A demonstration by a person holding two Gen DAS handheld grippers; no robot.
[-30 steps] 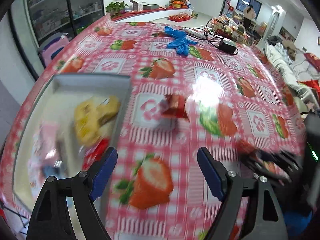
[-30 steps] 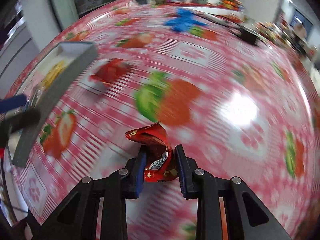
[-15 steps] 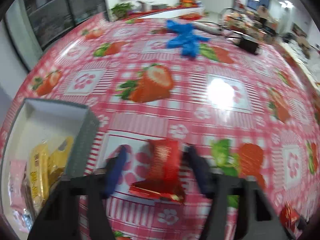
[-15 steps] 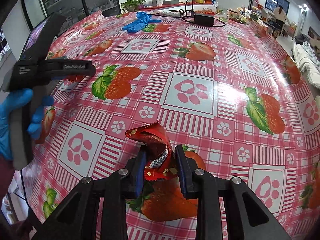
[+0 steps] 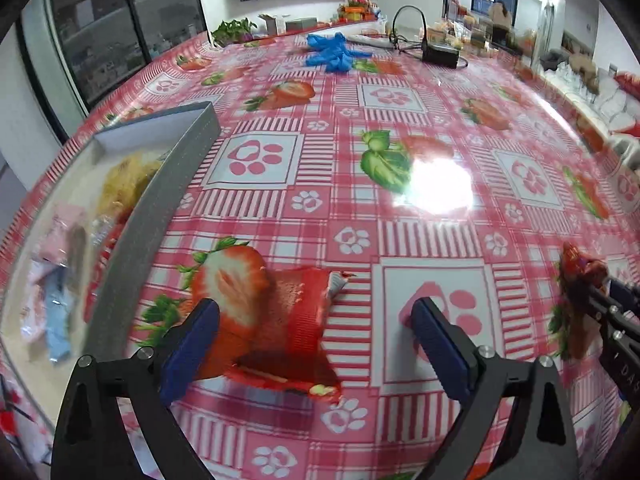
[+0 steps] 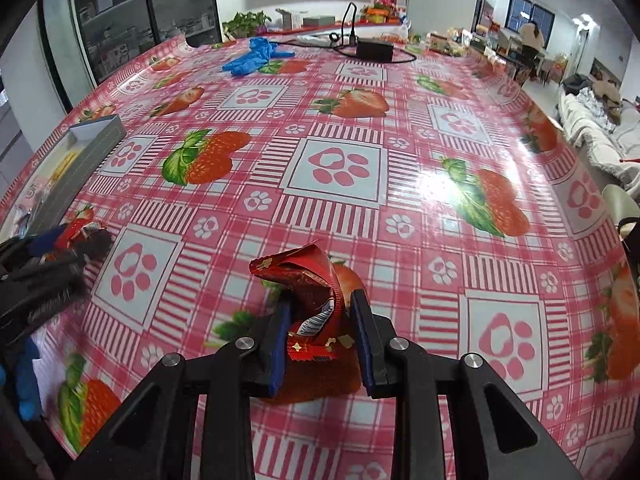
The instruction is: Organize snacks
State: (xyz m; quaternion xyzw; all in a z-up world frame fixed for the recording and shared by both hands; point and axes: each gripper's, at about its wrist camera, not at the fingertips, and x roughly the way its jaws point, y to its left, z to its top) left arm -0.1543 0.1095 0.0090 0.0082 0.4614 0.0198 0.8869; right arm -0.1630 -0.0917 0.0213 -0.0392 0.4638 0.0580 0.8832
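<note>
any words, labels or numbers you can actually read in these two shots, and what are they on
"DAS": partial white letters on the right gripper, at the left wrist view's right edge.
Barcode label on the red snack wrapper held in the right gripper: digits too small to read.
Lettering on the left gripper: blurred, unreadable.
Red snack packet between the left gripper's opening jaws: blurred, no readable print.
Nothing else is readable.

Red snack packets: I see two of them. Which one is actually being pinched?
The crumpled red packet in the right gripper, squeezed between its blue pads. The other red packet lies flat on the tablecloth between the left gripper's opening jaws, untouched.
</note>
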